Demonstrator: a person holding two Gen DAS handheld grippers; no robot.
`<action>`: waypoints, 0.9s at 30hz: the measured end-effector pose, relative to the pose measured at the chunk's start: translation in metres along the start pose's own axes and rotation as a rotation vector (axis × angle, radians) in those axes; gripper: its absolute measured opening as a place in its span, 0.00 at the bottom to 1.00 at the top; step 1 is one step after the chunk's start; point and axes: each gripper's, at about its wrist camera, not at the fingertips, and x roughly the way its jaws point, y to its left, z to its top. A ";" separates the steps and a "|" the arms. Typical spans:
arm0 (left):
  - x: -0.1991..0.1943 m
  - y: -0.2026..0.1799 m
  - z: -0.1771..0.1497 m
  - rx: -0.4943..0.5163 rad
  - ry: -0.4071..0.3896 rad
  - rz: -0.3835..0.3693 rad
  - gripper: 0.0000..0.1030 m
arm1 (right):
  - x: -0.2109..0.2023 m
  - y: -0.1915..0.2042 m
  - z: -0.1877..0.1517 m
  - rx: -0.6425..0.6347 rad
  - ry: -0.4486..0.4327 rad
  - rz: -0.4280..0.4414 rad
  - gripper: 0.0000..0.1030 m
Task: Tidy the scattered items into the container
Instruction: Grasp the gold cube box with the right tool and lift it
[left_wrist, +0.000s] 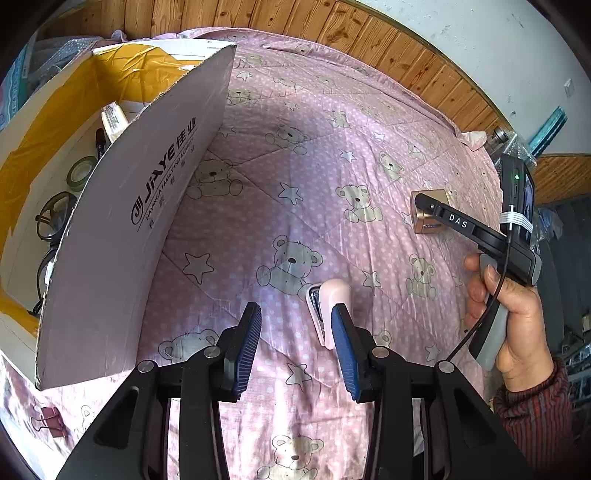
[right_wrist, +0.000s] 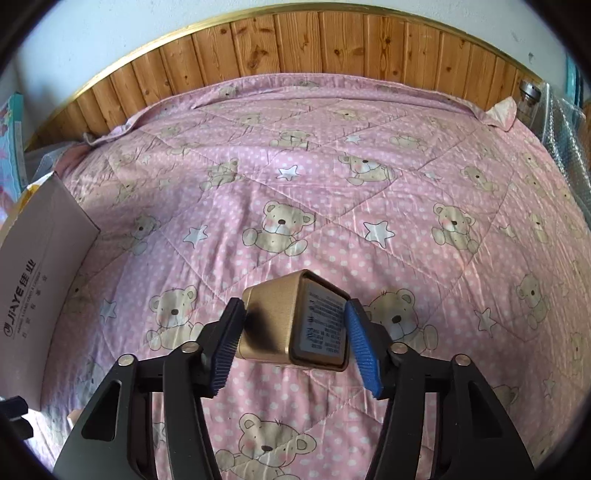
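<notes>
A gold block charger (right_wrist: 291, 325) with a grey printed label lay tilted on the pink quilt. A pale pink stapler (left_wrist: 327, 310) lay nearer, left of it. The open cardboard box (left_wrist: 122, 236) stood far left, holding glasses (left_wrist: 51, 221), tape (left_wrist: 81, 172) and a tube (left_wrist: 113, 121).

left hand-held gripper (left_wrist: 295, 332) spread wide over bed (left_wrist: 332, 166) | pink stapler (left_wrist: 327, 310) touching its right finger | cardboard box (left_wrist: 122, 221) left of stapler

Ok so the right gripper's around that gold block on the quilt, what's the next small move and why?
Probably close the right gripper. The gold block sits between its fingers, the left pad looks to be touching it and the right shows a sliver of gap, and the block rests on the quilt. Once gripped, it can go to the cardboard box.
</notes>
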 end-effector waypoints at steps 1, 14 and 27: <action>-0.001 -0.002 -0.001 0.004 0.000 0.000 0.40 | -0.004 -0.004 -0.001 0.023 -0.003 0.015 0.52; -0.008 -0.025 -0.005 0.045 -0.010 0.008 0.40 | -0.021 -0.015 -0.003 0.024 -0.045 -0.014 0.60; -0.003 -0.035 -0.004 0.057 -0.002 0.004 0.41 | -0.011 -0.037 0.001 0.108 -0.020 0.010 0.53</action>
